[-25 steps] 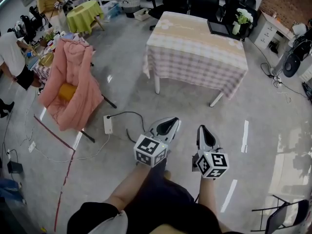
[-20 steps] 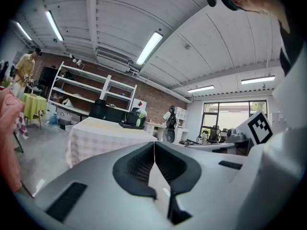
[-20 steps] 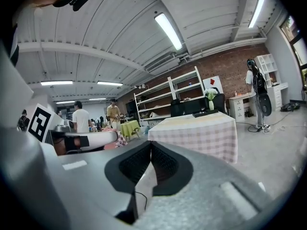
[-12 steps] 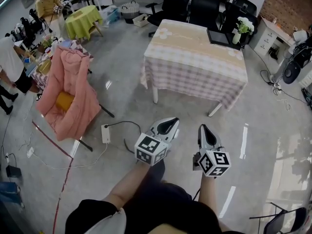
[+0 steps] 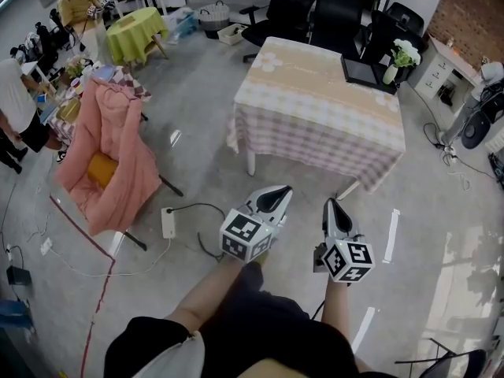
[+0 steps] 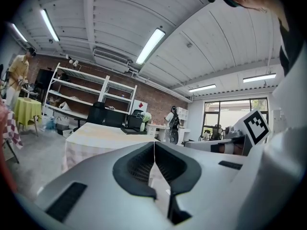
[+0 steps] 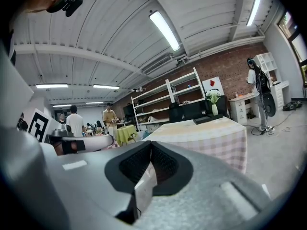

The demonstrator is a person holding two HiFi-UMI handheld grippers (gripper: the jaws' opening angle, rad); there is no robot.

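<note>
Both grippers hang in mid-air over the grey floor, side by side and pointing at a table with a checked cloth [image 5: 315,109]. My left gripper [image 5: 274,194] has its jaws pressed together with nothing between them, as the left gripper view [image 6: 154,145] confirms. My right gripper [image 5: 329,206] is likewise shut and empty, its tips meeting in the right gripper view [image 7: 150,145]. On the table's far right stand a dark laptop [image 5: 362,72] and a vase of white flowers [image 5: 399,58]. The same table [image 7: 206,131] shows ahead in the right gripper view.
A chair draped with a pink coat [image 5: 110,152] stands at left, with a white power strip [image 5: 168,222] and cables on the floor beside it. People [image 5: 16,105] and a green-covered table [image 5: 138,24] are at far left. Black office chairs [image 5: 307,10] stand behind the checked table.
Both grippers and the head view have drifted slightly forward towards the checked table. The jaws stayed shut.
</note>
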